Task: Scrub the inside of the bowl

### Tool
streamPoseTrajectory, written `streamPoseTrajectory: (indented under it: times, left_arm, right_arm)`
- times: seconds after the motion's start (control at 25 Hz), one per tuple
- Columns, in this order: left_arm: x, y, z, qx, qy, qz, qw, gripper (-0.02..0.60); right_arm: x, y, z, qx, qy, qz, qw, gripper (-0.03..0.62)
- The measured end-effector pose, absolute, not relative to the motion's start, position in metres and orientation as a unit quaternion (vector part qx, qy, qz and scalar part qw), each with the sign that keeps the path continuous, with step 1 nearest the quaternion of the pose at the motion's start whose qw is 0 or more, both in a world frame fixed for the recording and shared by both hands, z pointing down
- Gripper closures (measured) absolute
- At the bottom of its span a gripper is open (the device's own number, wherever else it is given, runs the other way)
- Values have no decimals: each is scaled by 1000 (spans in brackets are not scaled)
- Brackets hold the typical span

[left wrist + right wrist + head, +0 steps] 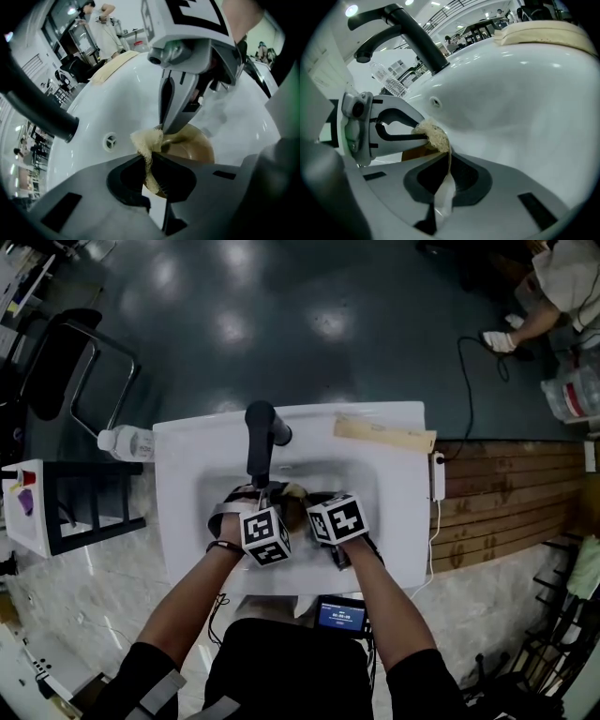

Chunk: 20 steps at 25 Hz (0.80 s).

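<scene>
White ceramic sink (178, 474) in the head view. The left gripper (268, 504) and right gripper (317, 508) are both down in the basin at frame centre, below the black faucet (260, 442). Their marker cubes hide most of the work.

Left gripper view: brown bowl (192, 143) sits in the basin, centre-right. The left claw at the bottom is clamped on a beige scrub pad (146, 151). The pad pokes out over the near rim of the bowl. The right gripper comes down from the top, tips at that same rim.

Right gripper view: the right claw is pressed onto a thin edge running down between its pads, which reads as the bowl rim. The pad is at centre-left, touching it.

Judgement: the bowl looks thin-walled and light, so on glazed ceramic it'll likely skate or spin under scrubbing. The rim pinch is the right hold, so keep it firm. The pad is soft and will squash, so push it into the wall rather than drag it.
</scene>
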State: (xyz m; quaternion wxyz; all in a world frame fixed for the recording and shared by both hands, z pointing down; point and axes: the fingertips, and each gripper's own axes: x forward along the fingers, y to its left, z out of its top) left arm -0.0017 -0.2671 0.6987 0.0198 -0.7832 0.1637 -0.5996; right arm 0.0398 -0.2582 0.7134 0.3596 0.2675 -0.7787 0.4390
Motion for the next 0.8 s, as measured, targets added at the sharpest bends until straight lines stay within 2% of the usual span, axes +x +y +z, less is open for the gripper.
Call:
streamPoseTrajectory:
  times: [0.24,0.8]
  left_arm:
    - [-9,-265,698,-766,109,-625,102,555]
    - [-14,-237,697,-767,49,-629,112,555]
  right_arm:
    - [39,-263,714,283,-767,444,367,572]
    - [37,-272,712,297,-759,444,372,572]
